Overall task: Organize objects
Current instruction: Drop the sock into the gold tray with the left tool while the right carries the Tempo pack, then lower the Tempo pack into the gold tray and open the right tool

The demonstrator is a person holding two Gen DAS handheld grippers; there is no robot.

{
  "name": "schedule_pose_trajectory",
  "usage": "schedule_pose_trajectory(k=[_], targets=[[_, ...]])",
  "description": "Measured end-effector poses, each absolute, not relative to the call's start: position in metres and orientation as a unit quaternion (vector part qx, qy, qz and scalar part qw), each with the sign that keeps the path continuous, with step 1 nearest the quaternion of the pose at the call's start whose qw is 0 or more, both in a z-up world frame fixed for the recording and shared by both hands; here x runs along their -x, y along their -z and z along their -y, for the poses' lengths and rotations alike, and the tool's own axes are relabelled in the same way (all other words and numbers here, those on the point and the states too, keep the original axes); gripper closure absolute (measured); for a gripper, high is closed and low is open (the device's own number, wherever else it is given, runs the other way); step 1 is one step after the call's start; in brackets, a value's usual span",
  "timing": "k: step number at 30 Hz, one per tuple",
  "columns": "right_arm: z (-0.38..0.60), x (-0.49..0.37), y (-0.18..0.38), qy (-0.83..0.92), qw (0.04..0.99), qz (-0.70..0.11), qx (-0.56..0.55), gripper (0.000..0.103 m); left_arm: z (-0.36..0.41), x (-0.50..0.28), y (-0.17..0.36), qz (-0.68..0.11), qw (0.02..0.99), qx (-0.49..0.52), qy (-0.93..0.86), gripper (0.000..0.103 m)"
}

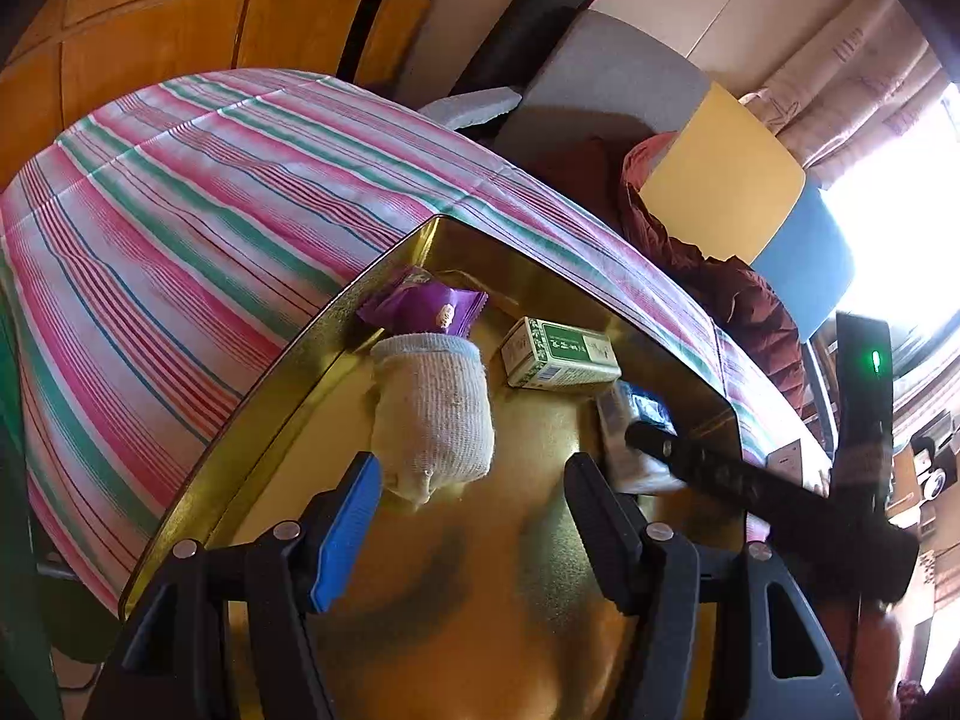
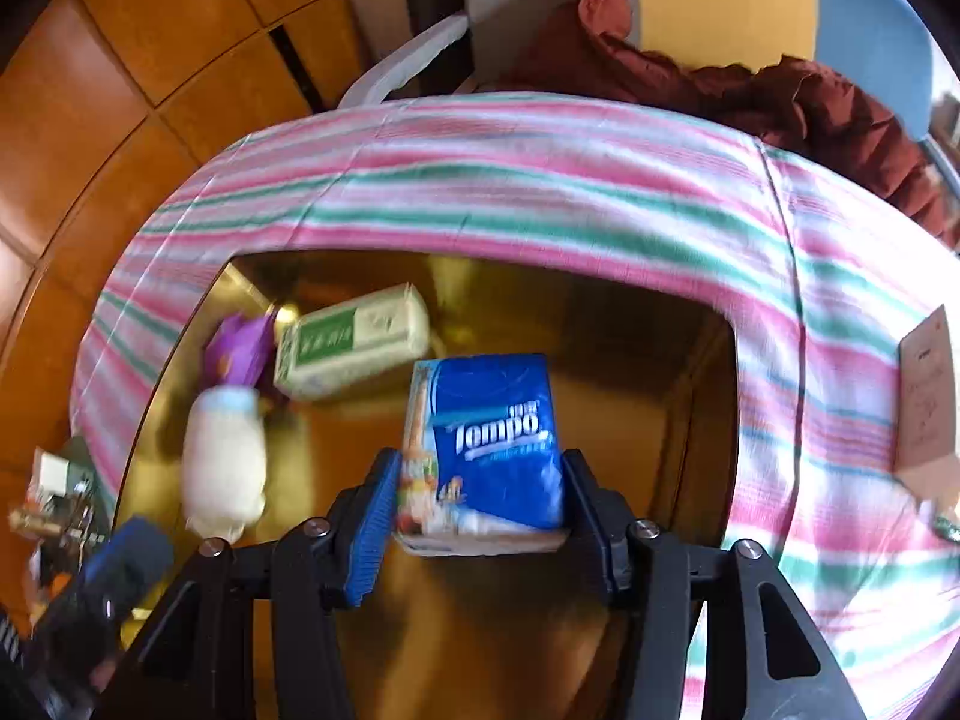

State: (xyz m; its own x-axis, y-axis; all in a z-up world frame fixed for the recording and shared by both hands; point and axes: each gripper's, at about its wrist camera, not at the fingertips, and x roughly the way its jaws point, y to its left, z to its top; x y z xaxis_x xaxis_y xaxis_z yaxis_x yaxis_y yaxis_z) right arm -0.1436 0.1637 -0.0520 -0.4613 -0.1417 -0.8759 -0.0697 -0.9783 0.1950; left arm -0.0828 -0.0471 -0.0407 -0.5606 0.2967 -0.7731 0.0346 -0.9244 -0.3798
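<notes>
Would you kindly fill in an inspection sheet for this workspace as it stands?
Surface: striped cloth under a gold tray.
Job's things: purple packet, rolled sock and green box lie in the tray.
Clutter: brown card on the cloth.
Grippers: left gripper open, empty; right gripper holds a blue tissue pack over the tray.
Cables: nothing seen.
Surroundings: wooden panelling, dark red garment.

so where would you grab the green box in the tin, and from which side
Probably across its two long sides, coming from above. The green box lies flat in the tin, so those narrow faces suit the jaws. Its ends are crowded: the purple packet on one side, the tissue pack near the other.
</notes>
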Motion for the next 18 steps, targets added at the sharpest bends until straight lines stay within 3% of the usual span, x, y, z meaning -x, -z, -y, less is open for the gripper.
schedule_pose_trajectory(k=[4,6,13,18], targets=[[-0.159,0.149,0.053,0.851,0.047,0.095,-0.515,0.044,0.041,0.080,0.038,0.160,0.074,0.461,-0.870,0.039],[-0.155,0.146,0.050,0.853,0.061,0.085,-0.510,0.032,0.038,0.078,0.036,0.153,0.075,0.457,-0.873,0.039],[-0.142,0.117,0.027,0.883,0.077,0.015,-0.464,0.017,0.026,0.072,0.031,0.118,0.072,0.449,-0.883,0.039],[-0.154,0.099,0.011,0.897,0.066,0.007,-0.437,0.014,0.021,0.067,0.028,0.103,0.071,0.445,-0.887,0.039]])
